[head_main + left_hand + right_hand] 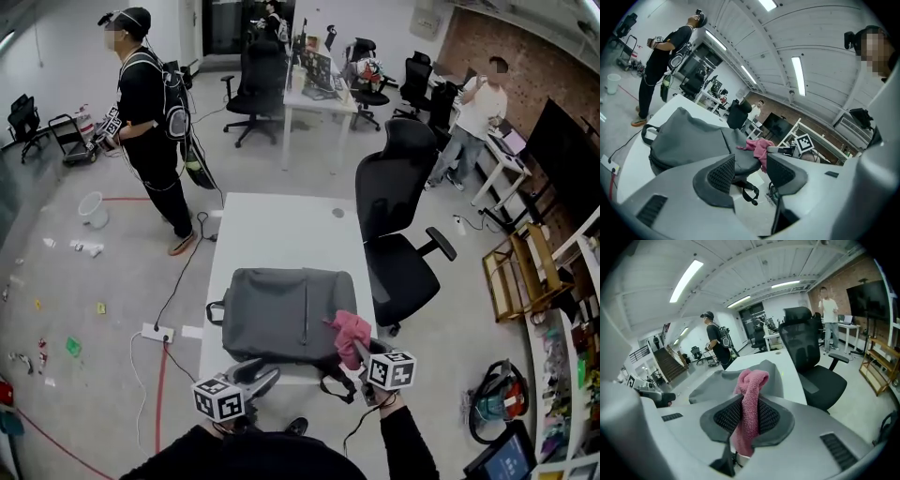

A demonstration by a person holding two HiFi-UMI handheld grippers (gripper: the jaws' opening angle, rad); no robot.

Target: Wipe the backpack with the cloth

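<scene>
Pinching a pink cloth (pixel 349 328) between nearly closed jaws, the right gripper (pixel 356 349) hangs over the near right corner of a gray backpack (pixel 286 314). The cloth is bunched above the jaws and trails down below them. Beside it, at the backpack's near left edge, the left gripper (pixel 261 378) has its jaws wide apart and nothing is clamped in them; in the left gripper view only the backpack's edge and a dangling strap show through the gap.

The backpack lies flat on the near end of a white table (pixel 281 230). Its long axis runs across the table, left to right in the head view. Its carry handle (pixel 214 314) points left, and a dark strap hangs off the near table edge. Beyond the backpack the tabletop is bare white.

A black office chair (pixel 398 216) stands just right of the table. On the gray floor to the left lie a power strip (pixel 157 333), scattered litter and, farther off, a white bucket (pixel 93 208). A person in black (pixel 148 122) stands beyond that. More desks and chairs fill the back of the room, where another person (pixel 478 108) stands by a brick wall (pixel 525 66).
</scene>
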